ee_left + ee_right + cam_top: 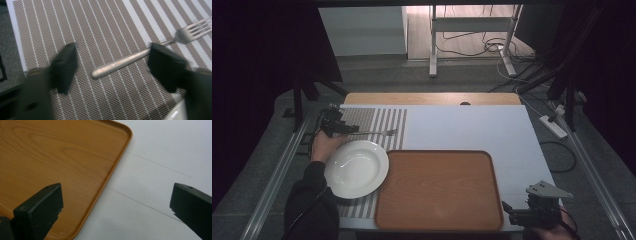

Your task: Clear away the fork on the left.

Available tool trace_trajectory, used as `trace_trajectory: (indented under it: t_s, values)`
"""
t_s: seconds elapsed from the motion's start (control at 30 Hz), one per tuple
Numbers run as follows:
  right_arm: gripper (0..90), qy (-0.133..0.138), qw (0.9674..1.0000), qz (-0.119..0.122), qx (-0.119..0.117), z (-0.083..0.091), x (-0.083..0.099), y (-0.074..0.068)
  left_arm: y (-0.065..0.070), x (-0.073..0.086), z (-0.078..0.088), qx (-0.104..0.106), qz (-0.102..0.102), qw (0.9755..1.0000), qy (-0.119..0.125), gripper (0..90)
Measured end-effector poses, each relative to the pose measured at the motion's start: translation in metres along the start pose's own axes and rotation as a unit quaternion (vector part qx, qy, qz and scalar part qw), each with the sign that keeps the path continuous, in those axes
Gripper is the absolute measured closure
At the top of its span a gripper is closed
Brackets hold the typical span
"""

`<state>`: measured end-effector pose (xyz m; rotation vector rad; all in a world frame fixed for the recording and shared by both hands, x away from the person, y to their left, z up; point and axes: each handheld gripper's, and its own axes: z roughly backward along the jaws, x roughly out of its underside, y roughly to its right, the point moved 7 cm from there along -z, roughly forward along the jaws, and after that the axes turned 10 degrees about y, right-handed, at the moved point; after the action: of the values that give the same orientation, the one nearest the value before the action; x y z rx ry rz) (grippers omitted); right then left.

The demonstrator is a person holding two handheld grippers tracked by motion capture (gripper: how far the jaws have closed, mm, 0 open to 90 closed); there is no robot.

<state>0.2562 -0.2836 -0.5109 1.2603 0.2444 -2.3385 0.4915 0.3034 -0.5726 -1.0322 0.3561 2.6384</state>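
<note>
Near the worktop's far-left corner, the fork (140,53) is seen flat on the striped mat (105,25), its stiff, slick, light handle bracketed but untouched by the half-open left tool (112,67), mid-handle judged best.

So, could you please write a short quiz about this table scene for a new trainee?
1. True or false: the fork lies on the wooden tray.
2. Which thing lies between the jaws of the left gripper? A) the white plate B) the fork handle C) the tray rim
3. Fill the gap: the right gripper hangs over the tray's ______, partly above the white table.

Key:
1. False: it lies on the striped placemat.
2. B; the pads do not press on it yet.
3. Corner (its jaws stand open).
</note>
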Motion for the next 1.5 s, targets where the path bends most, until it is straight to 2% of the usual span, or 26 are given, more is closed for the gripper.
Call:
trace_trajectory:
  t_s: [0.03,0.07,0.1,0.13,0.2,0.23,0.3,0.43,0.53,0.57,0.7,0.83,0.97,1.0,1.3,1.5]
  values:
    - [0.0,0.000,1.0000,0.000,0.001,0.000,0.000,0.000,0.000,0.000,-0.001,0.004,0.002,1.0000,-0.002,38.0]
    - [0.0,0.000,1.0000,0.000,0.000,0.000,0.000,0.000,-0.001,0.001,-0.002,0.007,-0.001,1.0000,-0.004,55.2]
    - [0.0,0.000,1.0000,0.000,0.000,0.000,0.000,0.000,-0.001,0.000,-0.003,0.005,-0.003,1.0000,-0.005,55.2]
    - [0.0,-0.001,1.0000,0.001,0.001,0.000,0.000,0.000,-0.001,0.001,-0.005,0.011,-0.004,0.9999,-0.011,59.4]
    - [0.0,-0.002,1.0000,0.002,-0.001,0.000,0.000,0.000,0.000,0.001,-0.008,0.022,-0.004,0.9996,-0.019,82.3]
    - [0.0,-0.002,1.0000,0.002,-0.001,0.000,0.000,0.000,0.001,0.001,-0.010,0.025,-0.004,0.9994,-0.021,82.3]
    - [0.0,-0.002,1.0000,0.003,-0.002,-0.001,0.000,-0.001,0.000,0.001,-0.014,0.020,-0.012,0.9993,-0.030,89.0]
    - [0.0,-0.003,1.0000,0.004,-0.004,-0.001,0.000,-0.001,-0.004,0.000,-0.022,0.007,-0.010,0.9993,-0.034,89.2]
    - [0.0,-0.003,1.0000,0.004,-0.004,-0.001,0.001,-0.001,-0.007,0.003,-0.028,-0.011,-0.026,0.9982,-0.052,89.2]
    - [0.0,-0.003,1.0000,0.004,-0.004,-0.001,0.001,-0.001,-0.008,0.004,-0.028,-0.012,-0.031,0.9982,-0.049,89.2]
    - [0.0,-0.007,0.9999,0.009,-0.004,0.000,0.001,-0.002,-0.007,0.006,-0.025,-0.007,-0.021,0.9982,-0.056,89.3]
    - [0.0,-0.006,0.9999,0.011,-0.004,0.000,0.001,-0.002,0.000,0.012,-0.019,0.011,-0.017,0.9973,-0.070,89.3]
    - [0.0,-0.006,0.9999,0.014,-0.005,0.000,0.001,-0.003,0.009,0.018,-0.012,0.026,-0.028,0.9955,-0.087,89.3]
    - [0.0,-0.005,0.9999,0.015,-0.004,0.000,0.001,-0.003,0.013,0.021,-0.009,0.027,-0.037,0.9946,-0.093,89.3]
    - [0.0,-0.004,0.9998,0.020,-0.008,0.000,0.001,-0.004,0.024,0.028,-0.003,0.038,-0.041,0.9933,-0.101,89.3]
    - [0.0,-0.004,0.9997,0.024,-0.008,0.000,0.001,-0.005,0.029,0.030,-0.001,0.052,-0.048,0.9913,-0.111,89.3]
